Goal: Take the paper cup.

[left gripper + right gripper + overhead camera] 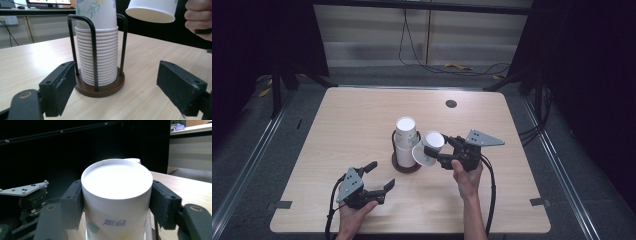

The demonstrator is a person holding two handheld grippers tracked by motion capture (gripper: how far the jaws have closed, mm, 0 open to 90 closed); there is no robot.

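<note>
A tall stack of white paper cups [405, 140] stands upside down in a black wire holder on a round brown base [406, 166] at the table's middle. In the left gripper view the cup stack [99, 50] and the holder's wire [93, 50] are close ahead. My right gripper [438, 151] is shut on a single paper cup [428, 148], held bottom up and tilted just right of the stack. That held cup [117, 202] sits squeezed between both black pads [73, 205]. My left gripper [379, 176] rests open near the table's front, nothing between its jaws.
The wooden table [362, 115] has a small dark round hole [451, 104] at its back right. Cables [452, 66] lie on the floor beyond the table. Dark curtains stand on both sides.
</note>
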